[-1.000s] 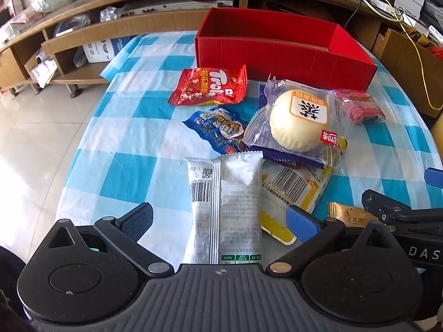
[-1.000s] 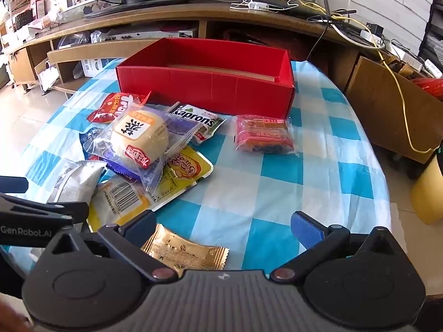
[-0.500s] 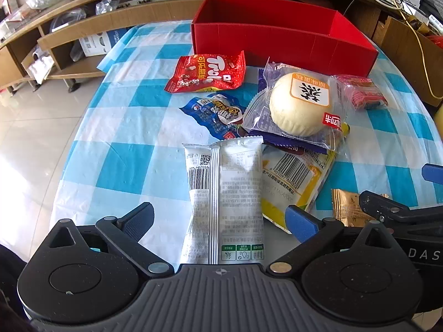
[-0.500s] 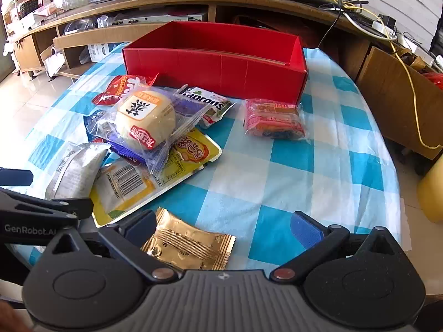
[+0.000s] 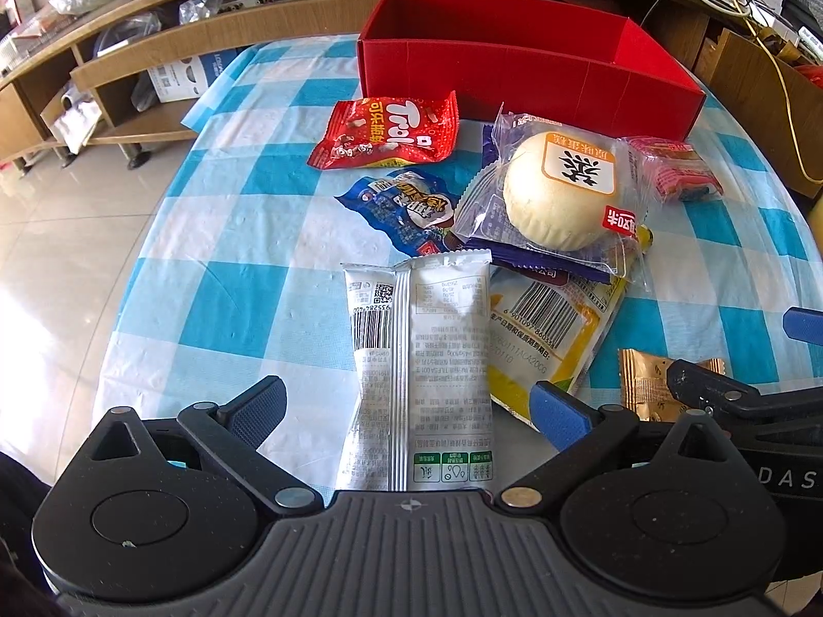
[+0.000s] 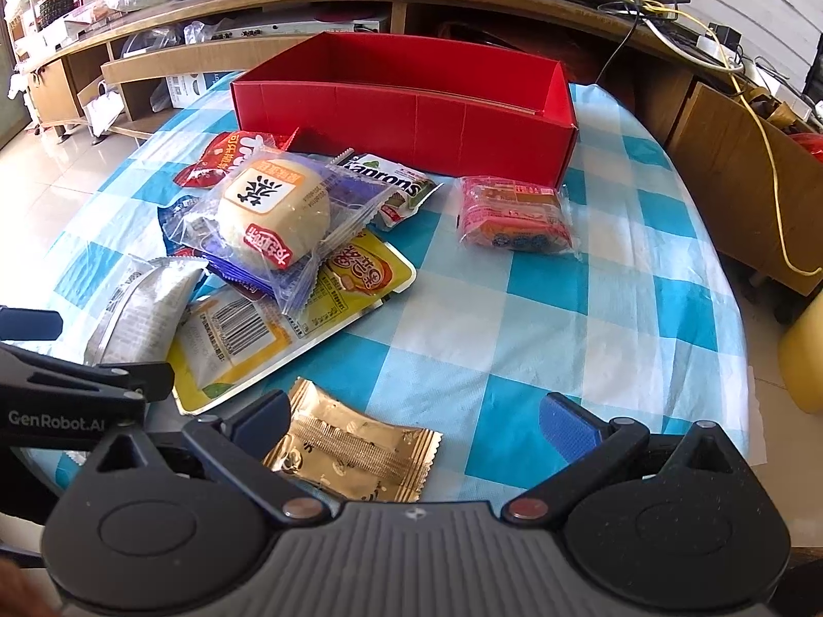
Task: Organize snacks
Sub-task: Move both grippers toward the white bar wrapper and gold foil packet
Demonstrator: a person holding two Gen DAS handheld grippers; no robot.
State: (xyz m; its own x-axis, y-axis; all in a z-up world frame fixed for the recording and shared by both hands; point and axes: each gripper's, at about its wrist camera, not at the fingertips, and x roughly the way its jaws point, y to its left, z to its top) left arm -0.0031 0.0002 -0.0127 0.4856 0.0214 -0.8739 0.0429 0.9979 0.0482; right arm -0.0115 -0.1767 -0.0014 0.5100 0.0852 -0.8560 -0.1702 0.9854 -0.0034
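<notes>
Snacks scattered on checked cloth (image 6: 514, 339) before 1 red box (image 6: 411, 113); both grippers released.

Left gripper (image 5: 406, 406) spread wide, straddling 1 silver pack (image 5: 427, 360) lying back-up, barcode showing. Right gripper (image 6: 411, 416) spread wide over 1 gold sachet (image 6: 355, 452), left pad just beside its edge. Readable: "Trolli" on 1 red bag (image 5: 386, 128), "Kaprons" on 1 green-white pack (image 6: 396, 185). Also 1 wrapped bun (image 6: 272, 211) stacked on 1 purple pack and 1 yellow pack (image 6: 355, 277), 1 blue bag (image 5: 406, 205), 1 pink pack (image 6: 514, 216). Box holds no snacks.

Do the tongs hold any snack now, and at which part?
Nothing is held. Both tongs are open: left tongs around the silver-white packet, right tongs beside the gold wrapper.
</notes>
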